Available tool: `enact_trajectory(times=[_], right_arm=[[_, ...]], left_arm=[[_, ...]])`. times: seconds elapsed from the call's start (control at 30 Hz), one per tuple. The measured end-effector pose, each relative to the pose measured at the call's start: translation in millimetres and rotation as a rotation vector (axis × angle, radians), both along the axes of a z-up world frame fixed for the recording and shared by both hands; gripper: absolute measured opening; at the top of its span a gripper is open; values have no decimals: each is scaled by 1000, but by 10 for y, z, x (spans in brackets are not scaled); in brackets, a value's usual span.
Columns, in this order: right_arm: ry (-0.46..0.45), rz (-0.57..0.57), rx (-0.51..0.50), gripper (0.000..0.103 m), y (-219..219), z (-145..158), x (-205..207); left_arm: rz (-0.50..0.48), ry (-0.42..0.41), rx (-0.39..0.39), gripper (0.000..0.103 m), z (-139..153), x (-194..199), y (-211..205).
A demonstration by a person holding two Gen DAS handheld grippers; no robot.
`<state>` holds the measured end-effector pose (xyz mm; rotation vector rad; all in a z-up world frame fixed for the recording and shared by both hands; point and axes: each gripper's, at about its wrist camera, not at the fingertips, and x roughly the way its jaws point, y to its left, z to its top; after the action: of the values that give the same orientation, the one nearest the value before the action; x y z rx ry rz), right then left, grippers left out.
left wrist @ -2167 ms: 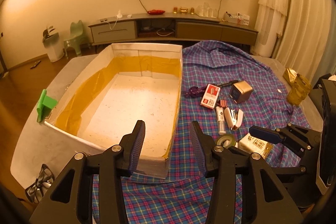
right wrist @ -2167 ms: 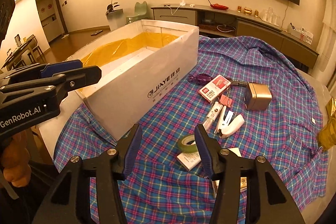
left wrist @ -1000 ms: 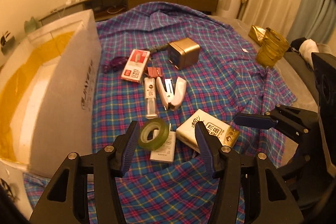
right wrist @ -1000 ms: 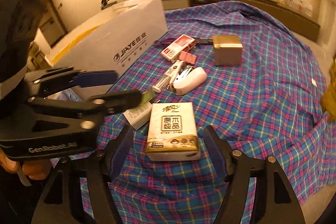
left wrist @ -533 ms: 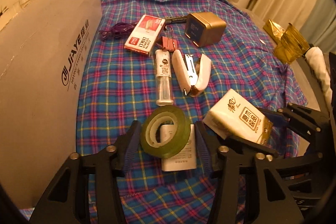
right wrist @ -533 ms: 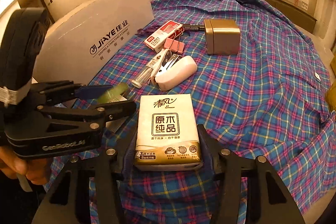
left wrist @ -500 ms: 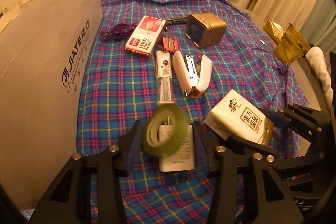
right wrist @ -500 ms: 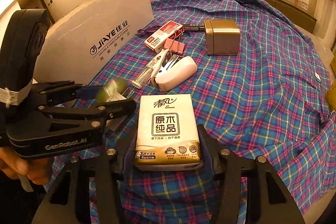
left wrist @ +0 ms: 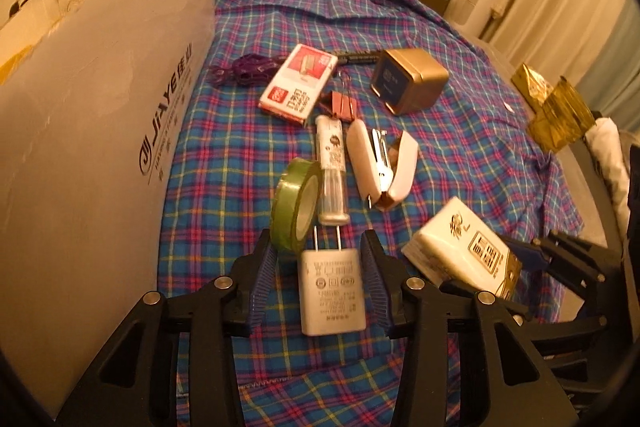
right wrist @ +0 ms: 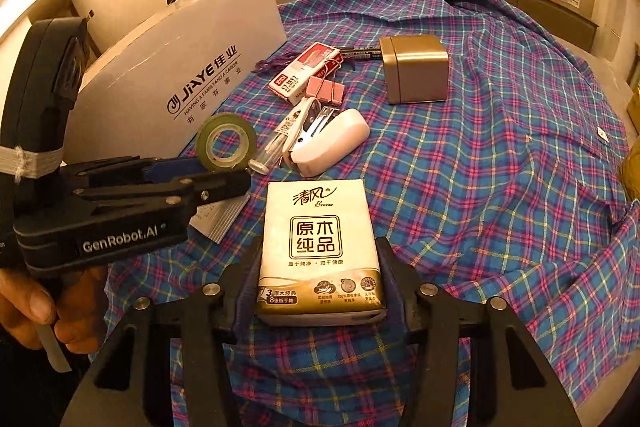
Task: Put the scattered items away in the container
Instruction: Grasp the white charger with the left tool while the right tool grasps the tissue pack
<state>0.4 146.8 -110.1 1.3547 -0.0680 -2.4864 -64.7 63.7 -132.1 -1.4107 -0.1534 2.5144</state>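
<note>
The left claw (left wrist: 318,243) is pointed steeply down at the plaid cloth (left wrist: 460,155). Its jaws have been closed in and then just opened again a little. Between them a white charger (left wrist: 332,291) is seen, lying flat with its prongs pointing away from the claw. The right pad is touching the side of the charger, while a small gap is left at the left pad. A green tape roll (left wrist: 294,207) is standing tilted on its edge at the tip of the left finger, against the charger. Whether the pads are really pressing on these two things cannot be told.

Just ahead of this claw a clear tube (left wrist: 332,175) and a white stapler (left wrist: 380,163) are lying side by side. Further ahead a red carton (left wrist: 298,91), pink binder clips (left wrist: 342,103) and a gold tin (left wrist: 408,81) are found. The white box (left wrist: 100,107), which is the container, stands close on the left side of the claw.

The jaws of the right claw (right wrist: 320,247) have just been closing, and a tissue pack (right wrist: 318,247) is now gripped between the pads by its two long sides. To the left of this claw, the left claw is held by a hand (right wrist: 32,307).
</note>
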Motion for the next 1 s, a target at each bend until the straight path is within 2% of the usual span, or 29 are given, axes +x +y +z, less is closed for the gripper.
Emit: enact_trajectory(times=[0.23,0.43,0.5,0.6,0.7,0.77,0.83,0.87,0.93,1.0], right_arm=[[-8,-12,-16,54,25,-12,-2],[-16,-18,-28,54,39,-18,-4],[-18,-17,-34,54,51,-14,-11],[-20,-21,-43,54,79,-4,-22],[-17,-22,-45,54,95,8,-7],[-16,-19,-42,54,83,0,9],[-13,-19,-37,54,65,-9,14],[-8,-22,-38,54,57,-4,13],[6,-28,-44,54,54,28,6],[22,-34,-52,54,50,73,4]], left_arm=[[13,13,32,48,51,-131,-9],[51,-10,31,48,-18,-223,-1],[28,-24,37,48,-23,-206,21],[-59,-41,32,49,2,-77,81],[-129,-14,-72,50,-2,102,152],[-148,-23,-111,50,-73,154,174],[-151,3,-166,50,-85,199,217],[-146,5,-177,49,-88,199,214],[-127,1,-143,32,-70,177,168],[-126,12,-129,32,-23,182,141]])
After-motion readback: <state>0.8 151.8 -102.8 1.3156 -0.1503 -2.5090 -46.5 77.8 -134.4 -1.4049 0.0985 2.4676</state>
